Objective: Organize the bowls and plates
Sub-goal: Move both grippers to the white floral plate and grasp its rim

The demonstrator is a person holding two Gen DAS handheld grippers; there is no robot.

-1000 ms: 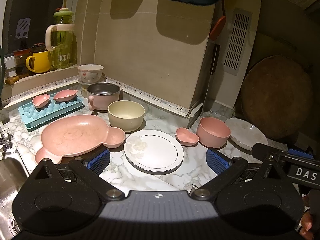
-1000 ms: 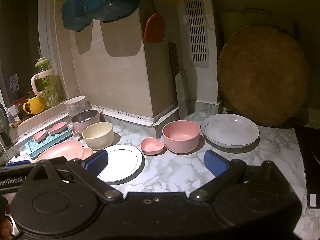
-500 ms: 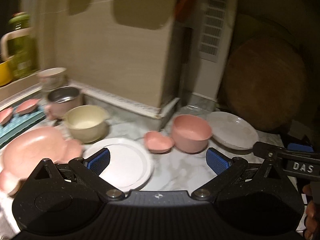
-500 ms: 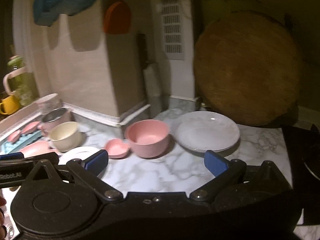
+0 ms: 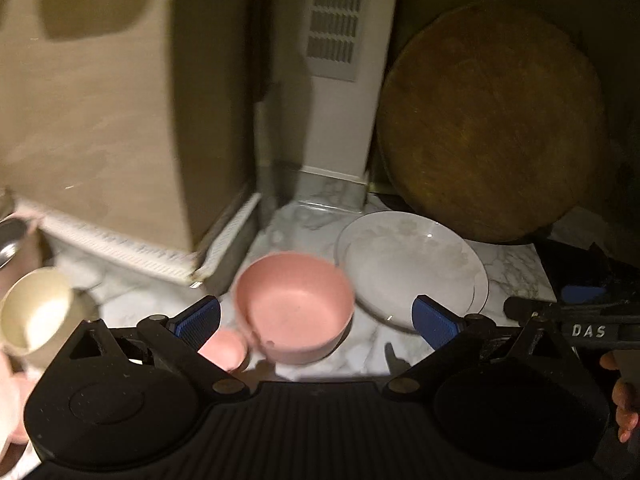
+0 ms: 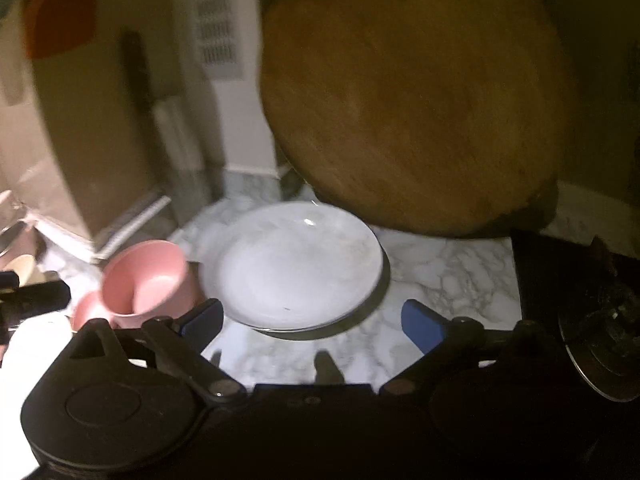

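A pink bowl [image 5: 294, 306] stands on the marble counter, straight ahead of my open, empty left gripper [image 5: 316, 318]. A white plate [image 5: 412, 270] lies to its right. A small pink heart dish [image 5: 224, 348] sits by the left finger. A cream bowl [image 5: 36, 314] is at far left. In the right wrist view the white plate [image 6: 292, 266] lies just ahead of my open, empty right gripper [image 6: 312, 320], with the pink bowl [image 6: 146, 282] to its left. The right gripper also shows in the left wrist view, at the right edge.
A round wooden cutting board [image 6: 416, 100] leans on the wall behind the plate. A knife [image 5: 260, 80] stands against the wall corner. A black stove edge [image 6: 580, 300] lies to the right. A metal-lined pot [image 5: 16, 240] sits far left.
Both grippers have swung right and moved closer to the counter. The pink bowl and white plate now fill the middle of the views; the left-hand dishes have slid out of view.
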